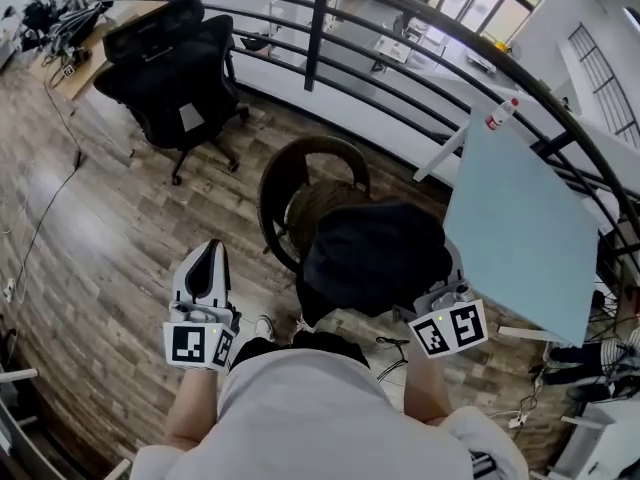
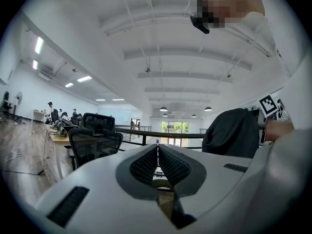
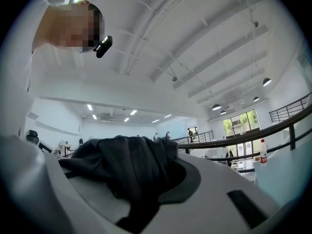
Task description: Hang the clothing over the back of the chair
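Observation:
The clothing (image 1: pixel 372 254) is a dark bunched garment held up over a round brown wicker chair (image 1: pixel 290 173). My right gripper (image 1: pixel 441 294) is at its right edge and is shut on it. In the right gripper view the dark cloth (image 3: pixel 127 168) fills the space between the jaws and hides the fingertips. My left gripper (image 1: pixel 212 252) hangs apart to the left of the chair. Its jaws (image 2: pixel 158 149) are shut with their ribbed pads touching and nothing between them. The clothing (image 2: pixel 233 132) shows at the right of the left gripper view.
A black office chair (image 1: pixel 172 66) stands at the back left beside a cluttered desk (image 1: pixel 82 30). A dark curved railing (image 1: pixel 420 28) runs behind the wicker chair. A light blue panel (image 1: pixel 520 218) leans at the right, with cables on the wooden floor (image 1: pixel 90 228).

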Tool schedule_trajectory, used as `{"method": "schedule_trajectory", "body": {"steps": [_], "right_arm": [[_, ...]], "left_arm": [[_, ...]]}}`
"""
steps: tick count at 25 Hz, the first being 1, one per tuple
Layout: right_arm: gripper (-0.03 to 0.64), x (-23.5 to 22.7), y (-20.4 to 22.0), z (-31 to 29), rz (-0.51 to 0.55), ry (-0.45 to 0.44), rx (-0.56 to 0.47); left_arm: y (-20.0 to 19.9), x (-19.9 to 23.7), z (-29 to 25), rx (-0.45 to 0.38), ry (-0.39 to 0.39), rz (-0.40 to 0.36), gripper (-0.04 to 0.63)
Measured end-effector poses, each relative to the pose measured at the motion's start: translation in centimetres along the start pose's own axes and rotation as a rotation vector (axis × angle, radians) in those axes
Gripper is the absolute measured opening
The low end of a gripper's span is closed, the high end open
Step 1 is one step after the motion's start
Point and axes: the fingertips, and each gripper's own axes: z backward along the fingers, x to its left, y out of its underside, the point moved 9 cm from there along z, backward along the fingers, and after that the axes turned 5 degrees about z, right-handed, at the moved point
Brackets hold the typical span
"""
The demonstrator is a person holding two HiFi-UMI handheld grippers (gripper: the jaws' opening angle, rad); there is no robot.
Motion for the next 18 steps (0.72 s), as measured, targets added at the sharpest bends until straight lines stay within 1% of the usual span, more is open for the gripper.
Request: {"method": "schedule_trajectory", "body": {"steps": [5, 12, 18], "right_arm": [[0.058, -0.4, -1.6, -2.8, 0.045, -0.061, -0.040], [0.058, -0.5, -5.8, -7.2, 0.077, -0.152, -0.140], [0.058, -0.7, -9.9, -10.4, 0.129, -0.186, -0.228]], "left_arm": [[0.1, 0.1, 0.0, -0.006, -0.023, 0.006, 0.028], [0.6, 0.7, 0.2, -0.002, -0.055, 0.024, 0.028], [0.9, 1.1, 0.0, -0.010, -0.066, 0.037, 0.028]]}}
